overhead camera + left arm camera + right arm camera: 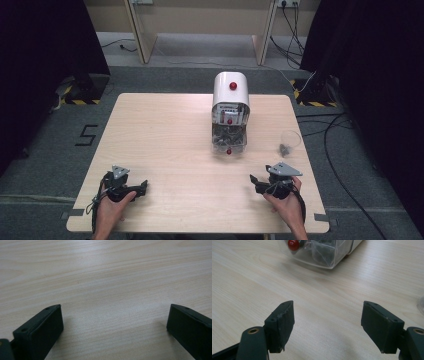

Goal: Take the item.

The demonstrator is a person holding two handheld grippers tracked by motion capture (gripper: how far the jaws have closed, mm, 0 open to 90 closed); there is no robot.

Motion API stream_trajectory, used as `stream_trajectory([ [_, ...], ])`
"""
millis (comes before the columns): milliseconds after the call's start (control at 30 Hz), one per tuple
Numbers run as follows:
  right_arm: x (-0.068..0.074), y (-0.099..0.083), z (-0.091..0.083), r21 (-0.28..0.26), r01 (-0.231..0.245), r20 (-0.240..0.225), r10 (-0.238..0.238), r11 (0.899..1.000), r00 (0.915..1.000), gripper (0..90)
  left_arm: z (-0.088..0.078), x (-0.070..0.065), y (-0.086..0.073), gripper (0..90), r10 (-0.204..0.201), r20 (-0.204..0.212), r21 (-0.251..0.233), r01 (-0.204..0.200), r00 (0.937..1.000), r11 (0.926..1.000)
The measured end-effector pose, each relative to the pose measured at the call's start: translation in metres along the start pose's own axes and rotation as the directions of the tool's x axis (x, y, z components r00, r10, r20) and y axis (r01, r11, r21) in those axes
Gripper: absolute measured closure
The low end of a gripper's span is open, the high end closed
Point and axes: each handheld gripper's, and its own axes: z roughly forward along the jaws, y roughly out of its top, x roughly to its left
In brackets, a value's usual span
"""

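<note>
Left gripper (143,187) and right gripper (253,180) both gape wide and empty, resting near the pale wooden table's (165,135) front edge, white dispenser with red knobs (230,112) standing mid-table beyond the right one.

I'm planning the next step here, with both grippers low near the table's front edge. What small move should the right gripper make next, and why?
Probably ease the right gripper forward toward the white machine with the clear front bin. Its jaws stand wide open with nothing between them, and it already points at the bin's red knob, with bare table between. The small clear cup sits off to its right.
</note>
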Motion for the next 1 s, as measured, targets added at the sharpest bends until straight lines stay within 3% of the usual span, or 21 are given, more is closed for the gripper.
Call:
stream_trajectory([
  [1000, 0.007, -0.017, -0.008, 0.039, 0.008, -0.015, -0.008, 0.999, 0.9999, 27.7, 0.000, 0.000, 0.000, 0.0, 0.000, 0.000, 0.000, 0.000, 1.0000, 1.0000],
])
